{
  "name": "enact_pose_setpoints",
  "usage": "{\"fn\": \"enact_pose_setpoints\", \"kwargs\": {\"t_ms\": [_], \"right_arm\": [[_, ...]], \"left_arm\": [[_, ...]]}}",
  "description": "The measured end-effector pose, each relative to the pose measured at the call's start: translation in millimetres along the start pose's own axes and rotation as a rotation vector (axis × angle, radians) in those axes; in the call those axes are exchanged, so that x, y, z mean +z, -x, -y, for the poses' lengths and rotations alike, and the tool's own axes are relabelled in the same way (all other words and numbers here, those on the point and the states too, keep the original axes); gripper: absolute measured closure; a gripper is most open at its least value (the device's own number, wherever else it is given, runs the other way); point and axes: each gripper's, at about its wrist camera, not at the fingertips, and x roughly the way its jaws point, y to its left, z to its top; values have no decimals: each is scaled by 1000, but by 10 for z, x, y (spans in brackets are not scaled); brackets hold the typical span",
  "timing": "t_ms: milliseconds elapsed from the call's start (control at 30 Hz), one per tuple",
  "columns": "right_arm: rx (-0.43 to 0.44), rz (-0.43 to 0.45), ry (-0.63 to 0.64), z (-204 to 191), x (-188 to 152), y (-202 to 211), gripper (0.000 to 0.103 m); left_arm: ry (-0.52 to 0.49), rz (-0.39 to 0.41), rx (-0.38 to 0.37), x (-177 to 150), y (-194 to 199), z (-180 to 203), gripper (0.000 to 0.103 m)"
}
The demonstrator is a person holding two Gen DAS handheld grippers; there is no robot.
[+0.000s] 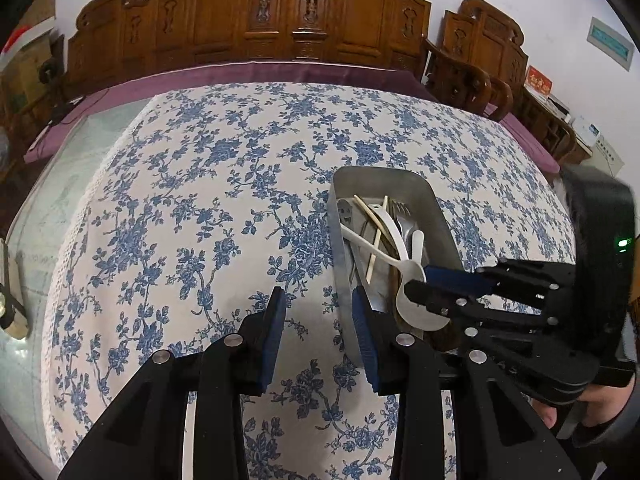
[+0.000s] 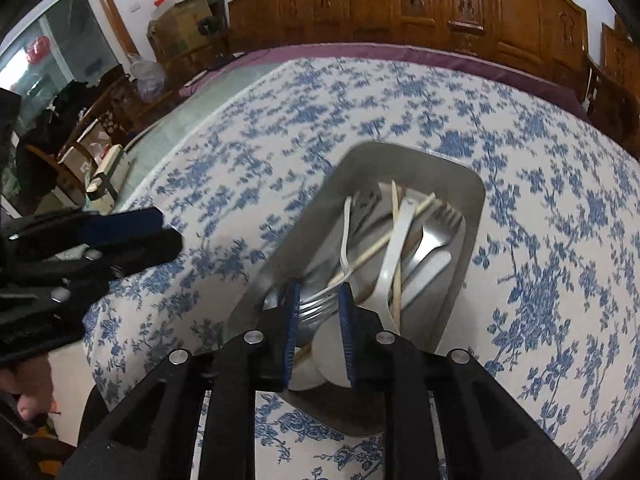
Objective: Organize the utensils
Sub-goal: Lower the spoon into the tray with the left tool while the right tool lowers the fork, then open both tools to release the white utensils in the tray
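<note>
A grey metal tray [image 1: 436,208] [image 2: 476,196] sits on the blue-flowered tablecloth and holds several utensils: white plastic spoons [image 1: 412,276], wooden chopsticks [image 1: 374,236] [image 2: 380,246], metal forks [image 2: 434,236]. My left gripper [image 1: 318,304] is open and empty, its fingers straddling the tray's near-left wall. My right gripper [image 2: 318,300] [image 1: 420,280] hangs over the tray's near end, jaws apart around a white spoon bowl [image 2: 330,356] and fork tines [image 2: 320,304]; whether it squeezes anything I cannot tell.
The tablecloth [image 1: 208,208] covers a glass-topped table with a purple border [image 1: 260,72]. Carved wooden chairs [image 1: 256,12] line the far edge. Boxes and clutter [image 2: 180,16] stand at the far left in the right wrist view.
</note>
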Motion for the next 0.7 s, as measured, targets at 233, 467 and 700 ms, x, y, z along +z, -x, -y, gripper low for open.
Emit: {"fn": "enact_pose_setpoints", "kwargs": {"t_ms": [233, 467, 700], "right_arm": [[-21, -23, -50, 152, -12, -167, 86], [0, -32, -44, 133, 4, -249, 83], [38, 20, -40, 113, -10, -62, 79]], "left_arm": [[0, 0, -2, 0, -4, 12, 71], [6, 0, -2, 7, -15, 3, 71], [10, 7, 8, -2, 3, -17, 62]]}}
